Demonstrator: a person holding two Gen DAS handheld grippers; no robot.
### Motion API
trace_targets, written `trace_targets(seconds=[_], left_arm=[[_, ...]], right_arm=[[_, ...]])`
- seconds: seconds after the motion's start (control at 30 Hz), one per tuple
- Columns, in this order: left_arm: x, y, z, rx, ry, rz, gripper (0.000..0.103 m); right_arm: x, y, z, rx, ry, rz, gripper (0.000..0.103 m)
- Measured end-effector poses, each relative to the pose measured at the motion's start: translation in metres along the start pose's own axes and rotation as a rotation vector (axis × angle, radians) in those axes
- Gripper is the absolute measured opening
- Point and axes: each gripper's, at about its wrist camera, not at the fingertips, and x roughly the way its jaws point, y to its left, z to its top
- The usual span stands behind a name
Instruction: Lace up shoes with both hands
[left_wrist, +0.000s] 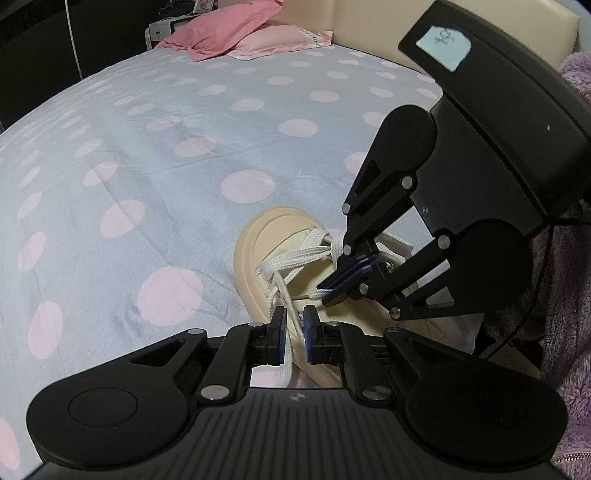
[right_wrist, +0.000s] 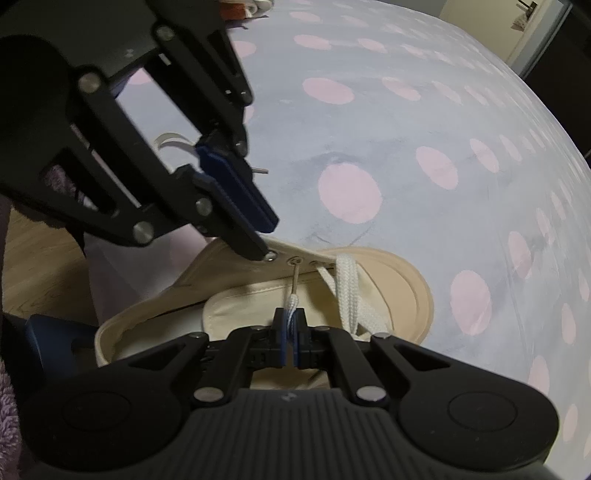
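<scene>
A cream canvas shoe (left_wrist: 273, 236) (right_wrist: 236, 295) with a beige toe cap lies on the polka-dot bedspread (left_wrist: 147, 147), toe pointing away. My left gripper (left_wrist: 294, 325) (right_wrist: 267, 238) is shut on a flat white lace (left_wrist: 286, 295) that runs back from the lower crossings. My right gripper (right_wrist: 291, 326) (left_wrist: 327, 295) is shut on the other lace end (right_wrist: 292, 306). Its aglet (right_wrist: 295, 277) points at a metal eyelet (right_wrist: 295, 261) on the far flap, with the tip at the hole. The left fingertips rest by the neighbouring eyelet (right_wrist: 271, 254).
Pink pillows (left_wrist: 229, 29) and a beige headboard (left_wrist: 369, 29) lie at the bed's far end. A purple fleece garment (left_wrist: 569, 258) hangs at the right. Wooden floor (right_wrist: 37, 266) shows beyond the bed edge next to the shoe's heel.
</scene>
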Motion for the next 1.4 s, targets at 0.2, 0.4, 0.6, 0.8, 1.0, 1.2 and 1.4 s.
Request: trace_targets(seconds=[0.2,0.4,0.6,0.8,1.0,1.2,1.4], left_arm=[[-0.004,0.001,0.001,0.005,-0.017,-0.025,0.008],[-0.013,0.006,0.001,0.087,-0.032,-0.028,0.008],[0.001,-0.003,-0.007,0.234,-0.009,0.009,0.008],[0.016,-0.032,-0.017,0.517,-0.034,0.14,0.009],[0.032,-0.05,-0.024,0.752,-0.031,0.236,0.011],[0.045,-0.059,-0.029,0.876,0.0,0.251,0.011],[0.059,-0.065,-0.037,0.959,0.027,0.275,0.011]], right_arm=[[-0.004,-0.004,0.003,-0.006,-0.028,-0.006,0.004],[-0.008,-0.012,0.005,0.004,-0.06,-0.027,0.004],[-0.008,-0.016,-0.002,0.005,-0.09,-0.034,0.004],[-0.009,-0.012,0.01,0.003,-0.105,-0.032,0.004],[-0.002,-0.007,0.009,0.014,-0.104,-0.031,0.004],[0.0,-0.014,0.013,0.026,-0.106,-0.03,0.004],[-0.001,-0.007,0.015,0.035,-0.11,-0.025,0.004]])
